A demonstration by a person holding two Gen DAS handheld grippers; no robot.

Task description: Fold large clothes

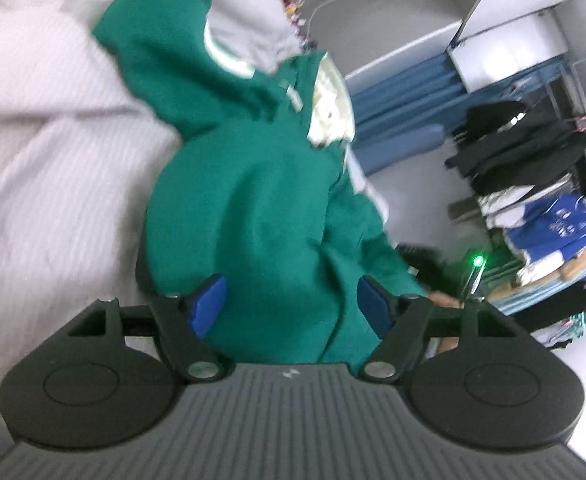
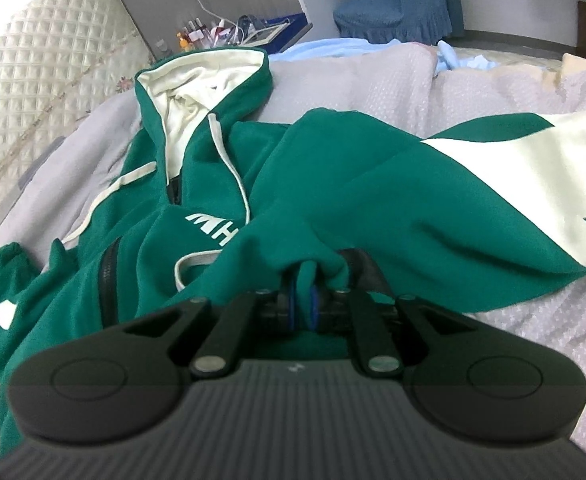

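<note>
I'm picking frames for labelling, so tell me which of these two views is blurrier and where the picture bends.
Left wrist view: motion-smeared, the green hoodie and striped bedding soft, only the open left gripper crisp. Right wrist view: sharper, hoodie lettering readable, right gripper pinching cloth; fisheye curves the quilted headboard and darkens the corners.

white "mh" on green hoodie (image 2: pixel 197 184)

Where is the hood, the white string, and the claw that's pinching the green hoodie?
hood (image 2: pixel 181 80), right wrist view, white lining.
white string (image 2: pixel 229 160), right wrist view, middle of the cord.
right claw (image 2: pixel 301 300), right wrist view, between its tips.
</note>
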